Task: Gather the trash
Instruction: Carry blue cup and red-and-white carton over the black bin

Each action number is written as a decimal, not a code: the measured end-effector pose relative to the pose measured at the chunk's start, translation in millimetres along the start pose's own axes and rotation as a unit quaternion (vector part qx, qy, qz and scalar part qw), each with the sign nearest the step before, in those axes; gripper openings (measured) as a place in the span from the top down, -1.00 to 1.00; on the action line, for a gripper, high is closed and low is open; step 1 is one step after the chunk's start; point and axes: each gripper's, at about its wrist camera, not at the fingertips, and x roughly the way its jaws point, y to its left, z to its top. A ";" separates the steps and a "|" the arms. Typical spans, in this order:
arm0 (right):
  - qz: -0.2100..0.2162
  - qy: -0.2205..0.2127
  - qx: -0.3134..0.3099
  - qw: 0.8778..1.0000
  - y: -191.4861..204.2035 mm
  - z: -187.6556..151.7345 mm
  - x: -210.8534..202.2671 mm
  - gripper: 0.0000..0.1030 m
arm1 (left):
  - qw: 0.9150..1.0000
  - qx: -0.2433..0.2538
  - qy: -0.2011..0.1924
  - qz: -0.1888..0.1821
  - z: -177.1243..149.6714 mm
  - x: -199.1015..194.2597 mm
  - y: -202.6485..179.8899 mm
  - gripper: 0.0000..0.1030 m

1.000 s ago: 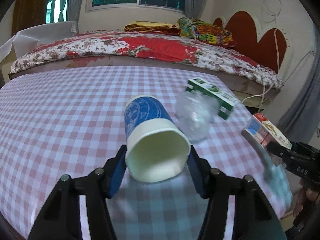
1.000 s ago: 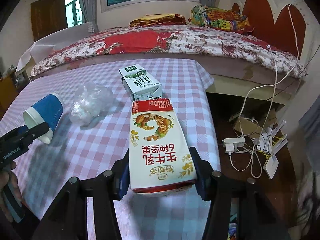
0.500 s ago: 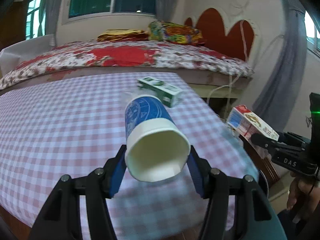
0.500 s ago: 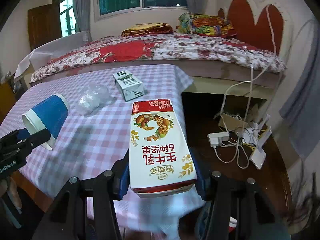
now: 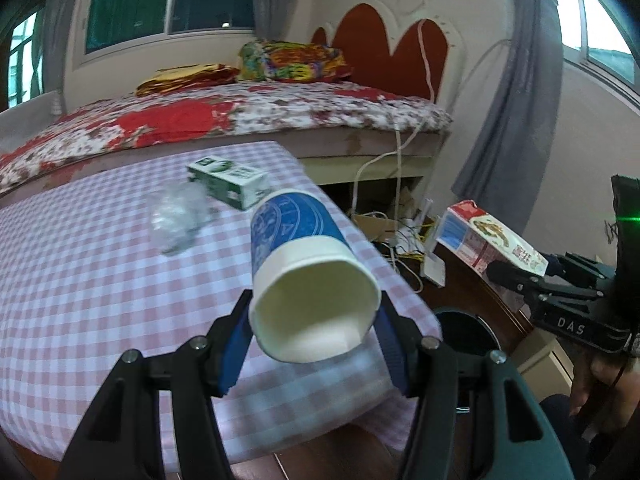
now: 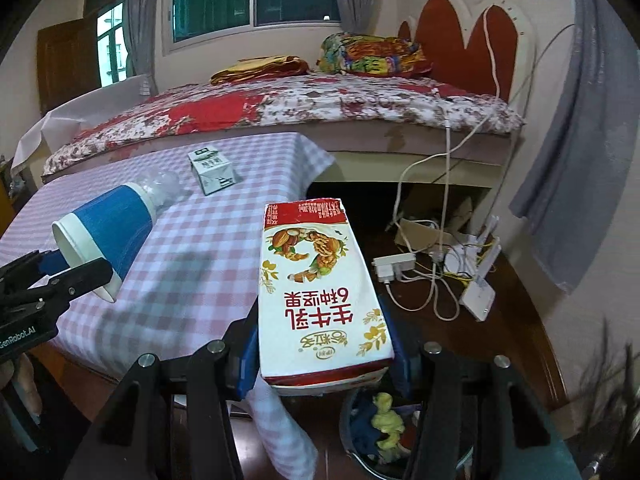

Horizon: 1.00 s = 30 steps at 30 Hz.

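Dim indoor light with a cool cast; a window glares white at 2 o'clock. Fisheye bending and black corners. The plastic wrap and worktop edge smear with blur.

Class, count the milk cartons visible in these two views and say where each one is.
2. The red and white carton is clamped in the right gripper, past the table's edge above a bin. The green and white carton lies on the checked tablecloth. None seems hidden.

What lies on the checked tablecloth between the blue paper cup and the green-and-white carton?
A crumpled clear plastic wrapper lies between the cup and the carton, clearest in the left wrist view.
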 end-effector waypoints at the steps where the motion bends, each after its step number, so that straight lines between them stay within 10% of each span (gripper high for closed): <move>1: -0.004 0.000 0.004 1.000 -7.7 -3.6 -2.8 -0.06 | 1.000 0.003 0.000 -0.004 -0.3 0.0 -5.1 -0.15; 30: -0.091 0.037 0.082 0.992 -135.0 -81.9 -34.2 -0.06 | 0.981 0.120 0.066 -0.139 -26.5 40.1 -162.9 -0.15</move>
